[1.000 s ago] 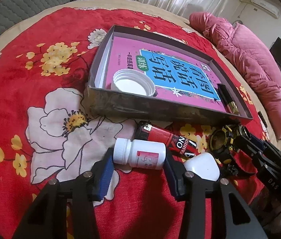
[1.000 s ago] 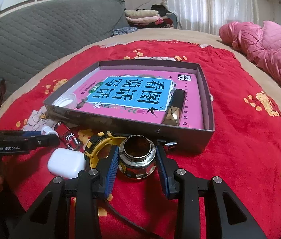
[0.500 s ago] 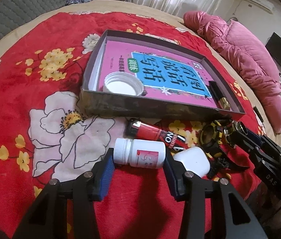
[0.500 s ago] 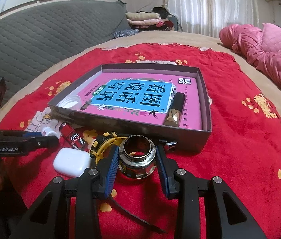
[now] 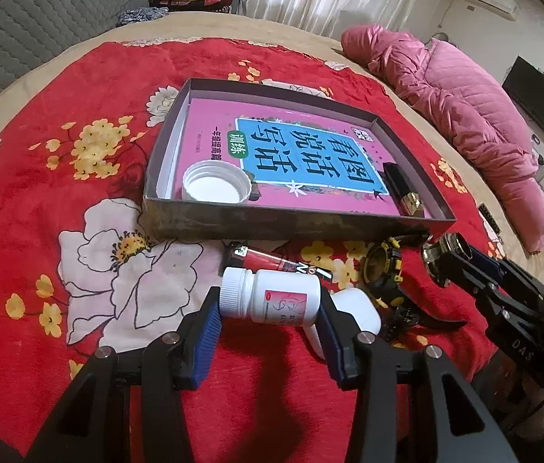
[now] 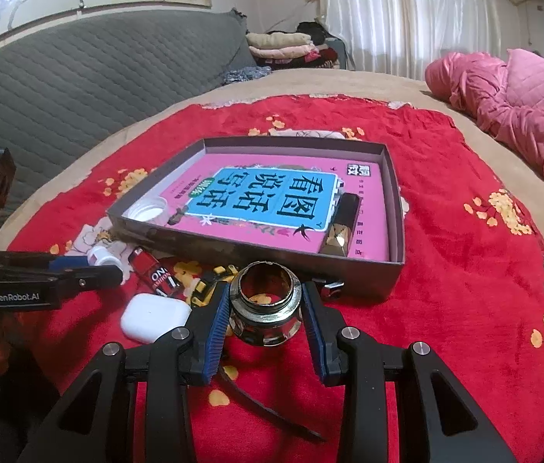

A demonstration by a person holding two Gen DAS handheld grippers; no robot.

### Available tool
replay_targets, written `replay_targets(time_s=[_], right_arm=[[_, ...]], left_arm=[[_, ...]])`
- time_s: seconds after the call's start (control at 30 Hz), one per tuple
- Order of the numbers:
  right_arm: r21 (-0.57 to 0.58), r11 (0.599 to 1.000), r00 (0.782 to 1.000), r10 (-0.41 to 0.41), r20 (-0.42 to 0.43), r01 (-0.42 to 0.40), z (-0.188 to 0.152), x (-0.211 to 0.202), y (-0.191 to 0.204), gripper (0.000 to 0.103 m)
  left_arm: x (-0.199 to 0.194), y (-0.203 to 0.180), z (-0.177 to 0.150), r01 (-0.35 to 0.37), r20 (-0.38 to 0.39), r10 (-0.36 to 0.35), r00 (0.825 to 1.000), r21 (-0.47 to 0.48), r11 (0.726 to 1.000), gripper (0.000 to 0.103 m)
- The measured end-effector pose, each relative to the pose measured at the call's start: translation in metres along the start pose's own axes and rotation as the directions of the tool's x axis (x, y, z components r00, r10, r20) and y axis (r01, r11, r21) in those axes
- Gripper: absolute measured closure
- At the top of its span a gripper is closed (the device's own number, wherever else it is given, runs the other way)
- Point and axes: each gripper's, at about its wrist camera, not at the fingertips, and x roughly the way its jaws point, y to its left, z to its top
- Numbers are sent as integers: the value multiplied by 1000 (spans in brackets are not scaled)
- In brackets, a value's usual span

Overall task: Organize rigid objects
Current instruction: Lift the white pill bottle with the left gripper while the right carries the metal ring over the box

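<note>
Bedroom; bed under a red floral blanket (image 5: 233, 69) is carrying the lot. I am pinching a white pill bottle (image 5: 270, 296) sideways in my left claw (image 5: 268, 322), clear of the blanket. I am pinching a metal ring fitting (image 6: 266, 310) in my right claw (image 6: 266, 320). Dark tray (image 5: 291, 222) is holding a pink book (image 5: 310, 154), white cap (image 5: 216, 184), black tube (image 5: 403, 189). Lying just beside the tray: red tube (image 6: 154, 270), white earbud case (image 6: 152, 316), yellow-black watch (image 5: 382, 270).

The white case (image 5: 357, 308) lies half hidden behind the pill bottle (image 5: 272, 297).
</note>
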Motion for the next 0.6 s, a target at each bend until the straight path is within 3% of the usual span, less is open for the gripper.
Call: replay_targets(time_s=[0.6], right_arm=[[-22,1000,998,21,62,-20,10,-13,9,65]], left_arm=[[-13,-15,6,-17,30,16,999,23,1000,56]])
